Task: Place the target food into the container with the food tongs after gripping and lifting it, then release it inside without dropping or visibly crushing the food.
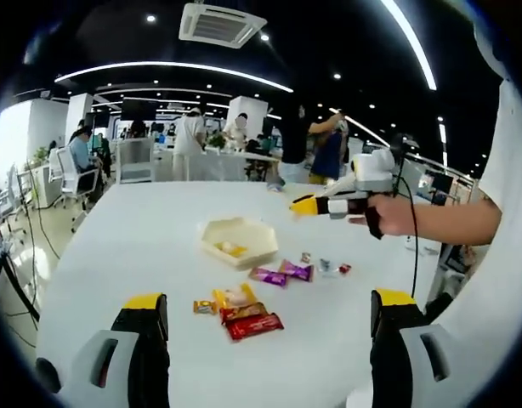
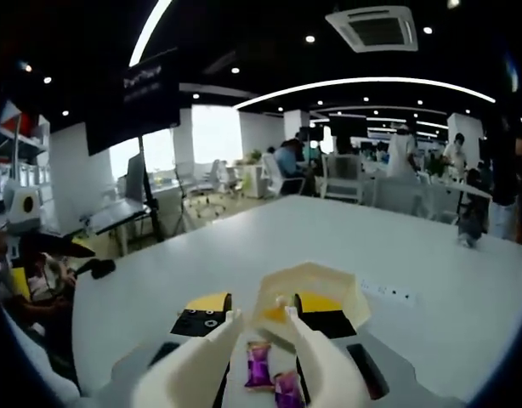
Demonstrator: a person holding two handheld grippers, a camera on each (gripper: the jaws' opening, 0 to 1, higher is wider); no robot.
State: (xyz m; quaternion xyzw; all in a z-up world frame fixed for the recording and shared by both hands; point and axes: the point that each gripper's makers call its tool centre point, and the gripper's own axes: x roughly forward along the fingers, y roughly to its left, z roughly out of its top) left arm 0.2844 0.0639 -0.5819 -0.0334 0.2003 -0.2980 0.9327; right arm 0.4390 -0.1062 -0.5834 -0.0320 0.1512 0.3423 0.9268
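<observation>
Hidden, clipped and unreadable around the tongs

In the right gripper view the white tongs [image 2: 201,365] run off the bottom edge, so their hinge end is unseen. Their two arms cover most of the right gripper [image 2: 261,316] clamped on them and the near rim of the hexagonal container [image 2: 337,293] just beyond their tips. A yellow piece [image 2: 278,313] in the container, between the tong tips, is too small to identify. Between the tong arms lie two purple sweets [image 2: 259,367]; the nearer one is clipped by the edge. In the left gripper view the left gripper [image 1: 269,299], its jaws set wide apart, is cut off below, and the wrapper print on the small sweets [image 1: 325,265] is unreadable.
</observation>
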